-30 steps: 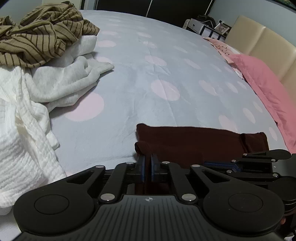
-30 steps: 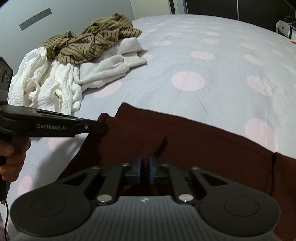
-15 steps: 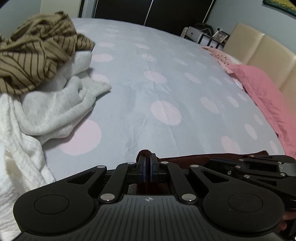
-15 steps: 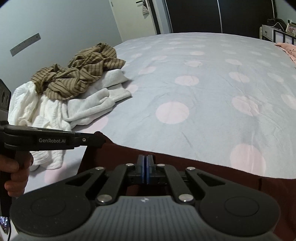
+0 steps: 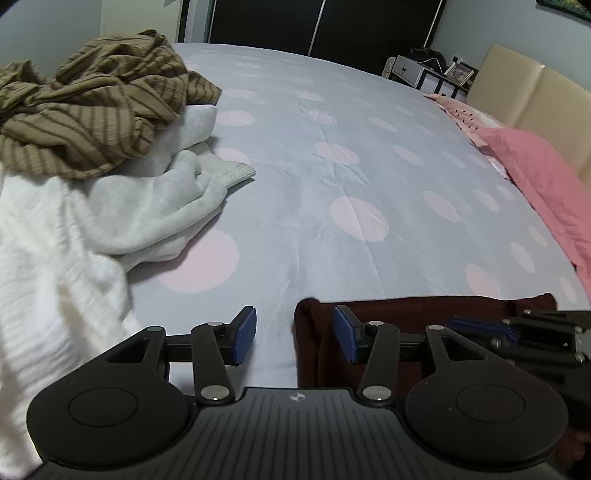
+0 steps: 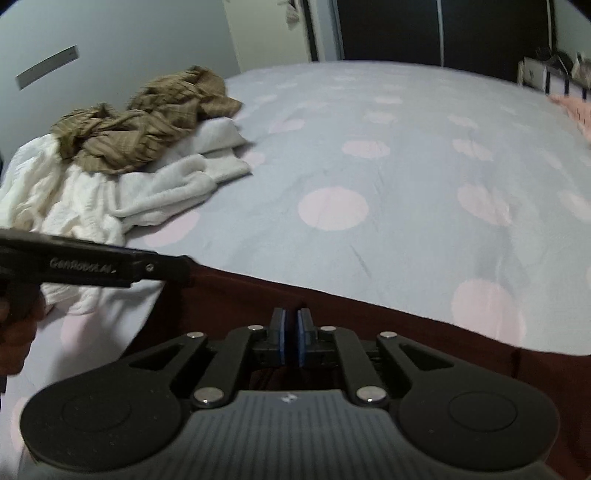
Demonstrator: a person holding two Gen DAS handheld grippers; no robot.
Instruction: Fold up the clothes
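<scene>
Looking along both grippers, we see a wide bed (image 5: 332, 122) dressed in a pale grey sheet with large pink dots. Pink pillows (image 5: 535, 173) lie along its right side against a beige padded headboard (image 5: 524, 85). Dark wardrobe doors (image 5: 369, 26) close the far wall, and a small white cabinet (image 5: 413, 70) stands in the corner.

On the left of the bed sits a heap of unfolded laundry: a brown striped garment (image 5: 92, 114) on top, a grey fleece piece (image 5: 159, 206) under it, and a white textured knit (image 5: 44, 266) nearest us.

Our maroon garment (image 6: 332, 306) lies flat across the near edge of the bed, its far edge straight.

The left gripper (image 5: 293, 338) has its fingers spread and opening; the garment's left corner lies between them, by the right finger, and neither blue pad presses it. The right gripper (image 6: 290, 341) has its fingers nearly together, parting slightly, with a narrow gap over the maroon cloth. Whether they pinch any fabric we cannot tell.
</scene>
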